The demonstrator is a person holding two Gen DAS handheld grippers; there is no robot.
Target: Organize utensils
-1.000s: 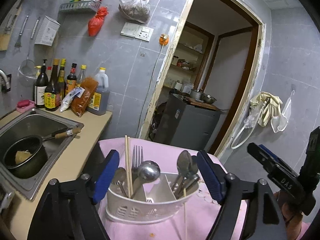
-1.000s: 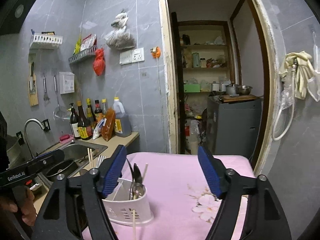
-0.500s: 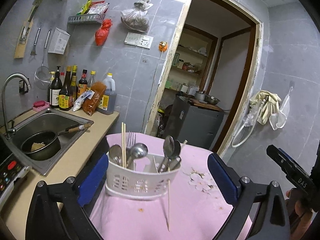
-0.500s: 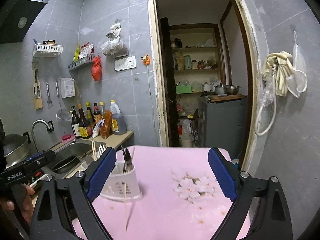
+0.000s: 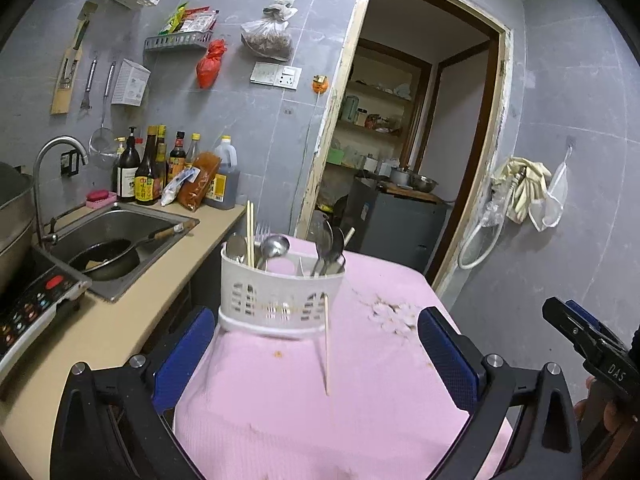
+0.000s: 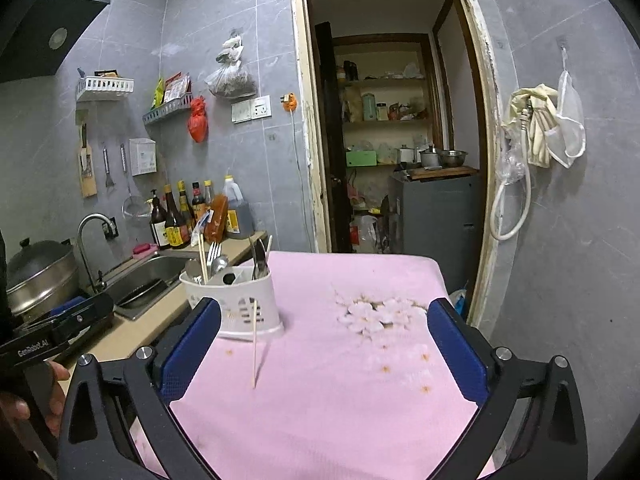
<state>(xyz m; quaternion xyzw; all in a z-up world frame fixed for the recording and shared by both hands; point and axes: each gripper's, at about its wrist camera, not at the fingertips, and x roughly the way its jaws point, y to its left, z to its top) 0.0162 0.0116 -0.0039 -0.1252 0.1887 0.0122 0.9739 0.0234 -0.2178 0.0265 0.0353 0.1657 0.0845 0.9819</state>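
Observation:
A white slotted utensil caddy [image 5: 276, 296] stands on the pink-clothed table [image 5: 320, 420], near its left edge. Its left slot holds a chopstick pair [image 5: 250, 232], a fork and spoons. Its right slot holds more spoons [image 5: 332, 248]. One loose chopstick [image 5: 326, 344] leans from the cloth against the caddy's front. My left gripper [image 5: 314, 320] is open, short of the caddy, with nothing between its pads. In the right wrist view the caddy [image 6: 236, 304] and leaning chopstick [image 6: 254, 344] sit ahead left. My right gripper [image 6: 324, 308] is opening over bare cloth and holds nothing.
Left of the table runs a beige counter [image 5: 120, 320] with a sink [image 5: 116, 240] holding a dark pan. Sauce bottles [image 5: 148, 176] stand behind it and an induction cooker [image 5: 28, 304] is nearer. A doorway with a grey cabinet [image 6: 436, 208] lies beyond the table.
Both grippers have drawn back from the caddy and their jaws have spread wider. The caddy now sits farther ahead, and the chopstick leaning on its front shows in full.

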